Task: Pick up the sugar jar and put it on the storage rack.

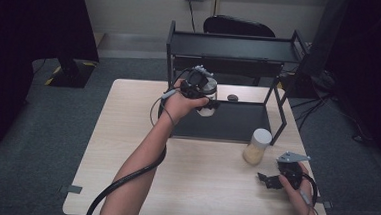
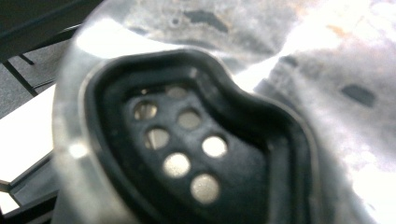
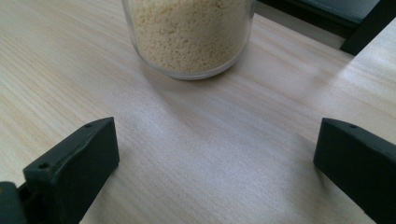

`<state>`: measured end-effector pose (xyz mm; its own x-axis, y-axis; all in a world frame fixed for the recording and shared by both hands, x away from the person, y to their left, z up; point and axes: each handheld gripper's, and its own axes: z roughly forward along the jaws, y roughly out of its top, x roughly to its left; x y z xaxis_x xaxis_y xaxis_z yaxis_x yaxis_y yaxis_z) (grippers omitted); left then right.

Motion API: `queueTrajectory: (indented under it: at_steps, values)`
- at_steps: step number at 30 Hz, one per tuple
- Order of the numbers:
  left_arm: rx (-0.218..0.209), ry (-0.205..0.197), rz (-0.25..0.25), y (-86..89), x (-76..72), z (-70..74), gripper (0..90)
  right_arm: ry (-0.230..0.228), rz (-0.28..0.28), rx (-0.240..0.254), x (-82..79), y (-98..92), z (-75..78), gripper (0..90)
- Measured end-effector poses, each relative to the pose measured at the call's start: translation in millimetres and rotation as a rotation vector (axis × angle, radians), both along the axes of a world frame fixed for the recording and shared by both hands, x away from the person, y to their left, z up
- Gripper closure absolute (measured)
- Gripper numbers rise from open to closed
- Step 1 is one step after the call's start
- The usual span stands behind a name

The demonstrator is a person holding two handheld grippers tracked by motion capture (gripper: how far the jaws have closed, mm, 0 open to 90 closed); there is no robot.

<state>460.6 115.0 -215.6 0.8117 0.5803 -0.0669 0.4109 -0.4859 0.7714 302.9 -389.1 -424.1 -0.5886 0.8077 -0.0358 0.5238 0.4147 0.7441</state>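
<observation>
I am holding the left gripper (image 1: 205, 99) up at the front of the black rack (image 1: 232, 45), which stands at the far edge of the desk (image 1: 126, 148). Its fingers are closing on a clear jar (image 1: 208, 97) with pale contents in its lower part, just above the rack's lower shelf (image 1: 227, 121). In the left gripper view the clear wall of that jar (image 2: 327, 84) is pressing right up against the lens, with one black perforated finger pad (image 2: 196, 154) showing through or against it, so I am reading this as a grip on the jar rather than a near miss.

The right gripper (image 1: 272, 180) is resting near the desk's right front corner, its fingers (image 3: 70, 168) spread wide with bare wood between them. Just ahead of it a second jar (image 1: 256, 146), with a white cap and nearly full of fine pale grains (image 3: 191, 32), is standing upright on the desk beside the rack's right front leg.

I am judging both jars to be rigid and smooth-walled, so likely slippery under hard pads, and breakable if they are glass; I cannot tell glass from plastic. The full one should feel noticeably heavy for its size. I am planning to take it around the middle of the body, below the cap, squarely across its width, keeping it upright.
</observation>
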Motion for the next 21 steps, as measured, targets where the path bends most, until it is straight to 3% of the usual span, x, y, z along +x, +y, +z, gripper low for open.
queueTrajectory:
  at_steps: [21]
  values:
    - [0.010,-0.007,-0.001,-5.6,13.5,49.8,29.9,0.001,0.001,-0.001,0.2,-0.1,0.2,0.0]
